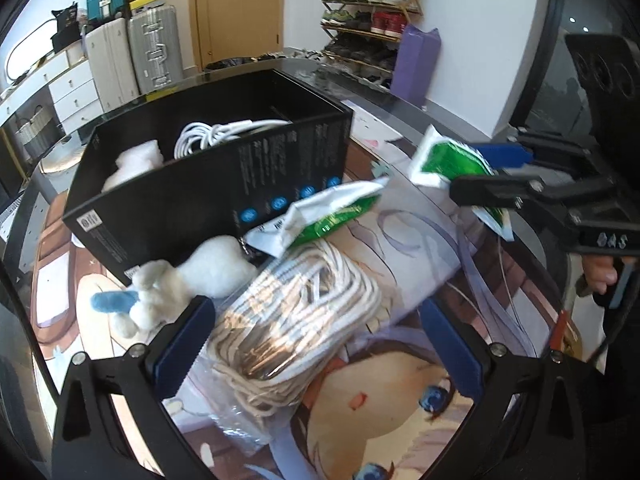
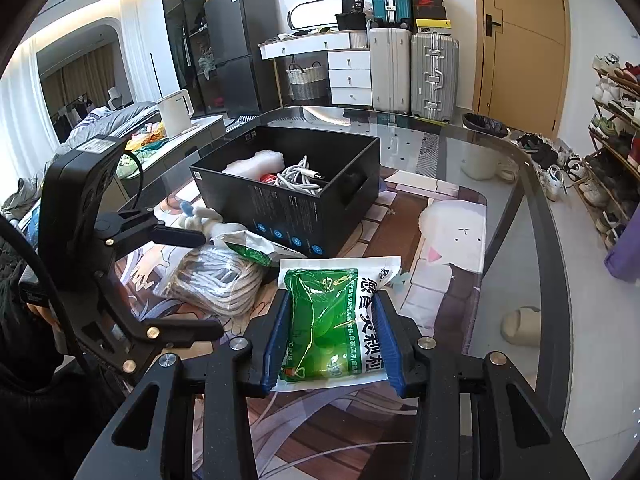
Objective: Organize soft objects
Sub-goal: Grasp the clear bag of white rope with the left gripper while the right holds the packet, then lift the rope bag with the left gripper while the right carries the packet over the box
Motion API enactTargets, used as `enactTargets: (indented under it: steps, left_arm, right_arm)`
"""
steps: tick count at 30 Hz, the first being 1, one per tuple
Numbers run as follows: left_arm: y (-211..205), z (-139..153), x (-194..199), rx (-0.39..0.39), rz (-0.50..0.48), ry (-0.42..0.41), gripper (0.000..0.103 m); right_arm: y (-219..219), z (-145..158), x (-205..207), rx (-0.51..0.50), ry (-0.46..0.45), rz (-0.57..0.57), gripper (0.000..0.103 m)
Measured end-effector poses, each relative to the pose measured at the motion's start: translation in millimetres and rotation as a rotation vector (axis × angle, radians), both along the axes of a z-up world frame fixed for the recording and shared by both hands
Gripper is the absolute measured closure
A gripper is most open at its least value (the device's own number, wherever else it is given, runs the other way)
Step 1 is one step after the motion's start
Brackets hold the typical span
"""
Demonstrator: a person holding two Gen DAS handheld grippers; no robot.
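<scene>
Between the right gripper's [image 2: 334, 336] jaws sat a green sachet [image 2: 336, 320], clamped across its width, its long axis running straight ahead toward the black box [image 2: 312, 208]. That box stood ahead and slightly left of those jaws, open-topped. The left gripper [image 1: 320, 344] was released, its jaws spread either side of a bagged rope coil [image 1: 296, 328] on the table [image 2: 500, 208]; a second sachet [image 1: 332, 216] lay just beyond.
</scene>
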State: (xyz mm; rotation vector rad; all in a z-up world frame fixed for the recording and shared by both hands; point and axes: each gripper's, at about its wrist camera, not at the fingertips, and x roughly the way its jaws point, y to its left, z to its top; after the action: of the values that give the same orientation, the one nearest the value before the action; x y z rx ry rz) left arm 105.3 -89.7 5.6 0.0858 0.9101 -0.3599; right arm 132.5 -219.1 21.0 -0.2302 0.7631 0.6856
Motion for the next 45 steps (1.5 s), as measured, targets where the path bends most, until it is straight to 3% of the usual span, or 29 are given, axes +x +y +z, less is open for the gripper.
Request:
enactTargets:
  steps: [12,16,19,20,26,32,45]
  left_arm:
    - [-3.2,3.8,5.1,0.028,-0.054,0.014,0.001]
    - [-7.8,-2.7,3.4,0.042,-0.064,0.024,0.005]
    - [-11.1,-5.6,1.2,0.061,-0.063,0.024,0.022]
    - [-10.6,-7.1,-0.1,0.061,-0.062,0.028,0.033]
    - [-14.5,-9.4,-13.6,0.064,-0.088,0.006,0.052]
    - [-10.9,-5.7,-26.2,0.036,-0.095,0.0,0.058]
    - [-0.2,12.4,-46.1,-0.023,-0.066,-0.051,0.059]
  right_arm:
    - [1.4,0.1,-0.9,0.002,0.002,0.007,0.061]
    - [1.6,-0.1,-0.8,0.001,0.003,0.005,0.061]
    - [0.7,-0.4,-0.3,0.003,0.005,0.001,0.061]
    - [0.5,-0.1,-0.7,0.002,0.004,0.001,0.061]
    - [1.2,0.7,-1.1,0.003,-0.002,0.006,0.061]
    - [3.1,2.6,-4.3,0.006,-0.009,0.015,0.061]
    - [3.2,13.5,-13.7,0.047,-0.044,0.036,0.061]
